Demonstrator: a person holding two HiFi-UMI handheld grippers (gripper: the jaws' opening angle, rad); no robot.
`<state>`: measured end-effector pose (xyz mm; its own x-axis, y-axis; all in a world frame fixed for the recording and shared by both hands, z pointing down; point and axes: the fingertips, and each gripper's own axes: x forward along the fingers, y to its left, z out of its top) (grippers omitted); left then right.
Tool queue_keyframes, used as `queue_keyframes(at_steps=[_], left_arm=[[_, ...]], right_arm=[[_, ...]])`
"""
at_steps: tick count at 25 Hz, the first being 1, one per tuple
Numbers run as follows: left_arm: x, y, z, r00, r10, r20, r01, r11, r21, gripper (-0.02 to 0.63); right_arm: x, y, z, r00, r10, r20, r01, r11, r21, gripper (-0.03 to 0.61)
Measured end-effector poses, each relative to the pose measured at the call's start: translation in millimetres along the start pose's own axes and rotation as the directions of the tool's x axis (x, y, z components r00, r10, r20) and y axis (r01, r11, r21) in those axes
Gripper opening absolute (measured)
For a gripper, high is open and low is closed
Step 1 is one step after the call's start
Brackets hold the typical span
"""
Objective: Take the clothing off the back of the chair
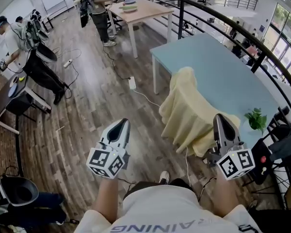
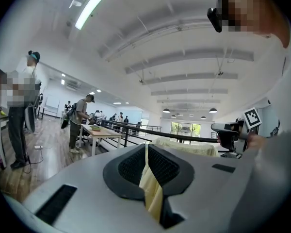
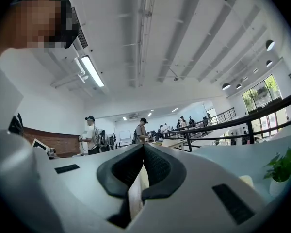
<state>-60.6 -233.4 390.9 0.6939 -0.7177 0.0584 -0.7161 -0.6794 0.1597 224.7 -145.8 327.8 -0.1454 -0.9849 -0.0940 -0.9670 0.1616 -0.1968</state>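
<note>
I see the pale yellow garment heaped over the near edge of the blue table. It touches the right gripper and lies right of the left gripper. Both grippers are closed, and each clamps a fold of yellow fabric between its jaws.

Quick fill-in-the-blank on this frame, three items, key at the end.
1. The clothing is pale ___.
2. The small plant stands on the light ___ table.
3. The left gripper is ___ on that clothing.
Missing words: yellow; blue; shut.
</note>
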Motion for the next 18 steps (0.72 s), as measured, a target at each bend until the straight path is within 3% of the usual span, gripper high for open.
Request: queue_keyframes(at_steps=[6,10,14,18], left_arm=[[61.1,-18.3,-1.3,0.994,-0.107,-0.031,0.107,0.994,0.003,0.046],[102.8,-22.6,2.8,0.985,-0.170,-0.033,0.171,0.985,0.027,0.046],[151.1,-18.7,3.5,0.961,-0.273,-0.044,0.274,0.962,0.010,0.046],[202.6,-18.9,3.7,0.914,-0.400,-0.066,0.401,0.916,-0.006,0.046]], right_arm=[[-11.7,-39.5,7.7,0.995,-0.096,0.025,0.095,0.995,0.009,0.023],[-27.4,-69.6,6.1,0.977,-0.210,0.034,0.210,0.978,0.016,0.023],[-33.9,-92.8,0.9,0.938,-0.343,0.041,0.343,0.939,0.008,0.023],[-31.7,-104.7,-0.3,0.875,-0.480,0.062,0.481,0.877,0.004,0.023]])
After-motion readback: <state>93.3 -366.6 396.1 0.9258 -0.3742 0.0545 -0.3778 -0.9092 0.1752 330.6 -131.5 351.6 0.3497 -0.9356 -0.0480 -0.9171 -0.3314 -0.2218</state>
